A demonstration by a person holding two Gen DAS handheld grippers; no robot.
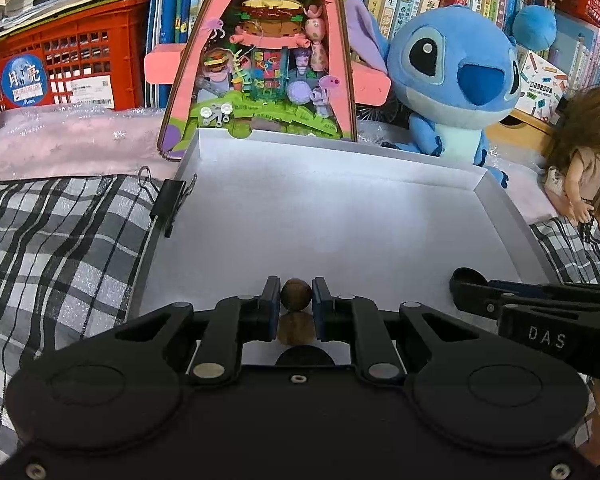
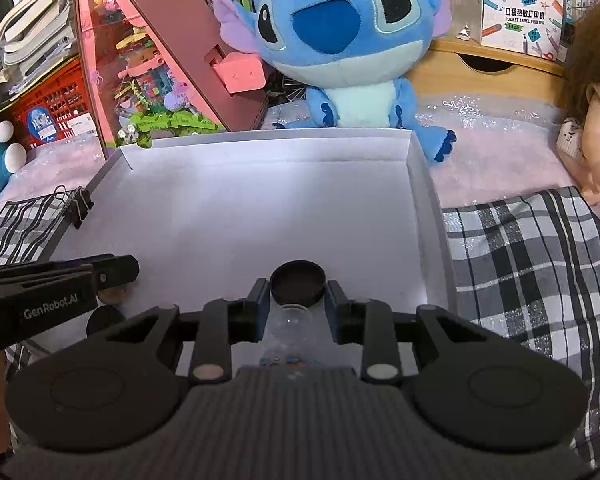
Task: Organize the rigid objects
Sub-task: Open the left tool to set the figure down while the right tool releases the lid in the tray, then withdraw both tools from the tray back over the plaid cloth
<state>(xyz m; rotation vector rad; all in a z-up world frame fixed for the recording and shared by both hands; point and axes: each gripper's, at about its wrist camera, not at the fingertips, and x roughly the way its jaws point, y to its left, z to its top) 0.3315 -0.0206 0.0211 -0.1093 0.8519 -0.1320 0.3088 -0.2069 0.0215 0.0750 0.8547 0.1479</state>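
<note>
- Left gripper (image 1: 296,300) is clamped on a small brown bottle (image 1: 296,295), low over the white tray (image 1: 340,208).
- Right gripper (image 2: 298,300) pinches a clear black-capped bottle (image 2: 297,282) likewise.
- Advice: lower each until seated, then release; keep grippers apart.

- White tray (image 1: 340,220): smooth matt paperboard.
- Checked cloth (image 1: 52,248): woven fabric.
- Blue plush toy (image 2: 340,40): soft fuzzy pile.
- Binder clip (image 1: 168,200): black metal, wire handles.
- Far-left red crate (image 1: 72,64): glossy plastic.

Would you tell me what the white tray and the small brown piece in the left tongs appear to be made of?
White tray: likely matte cardboard, with folded corner flaps. Brown piece: possibly wood, with a rounded top and dull mottled brown surface; too small for certainty.
</note>
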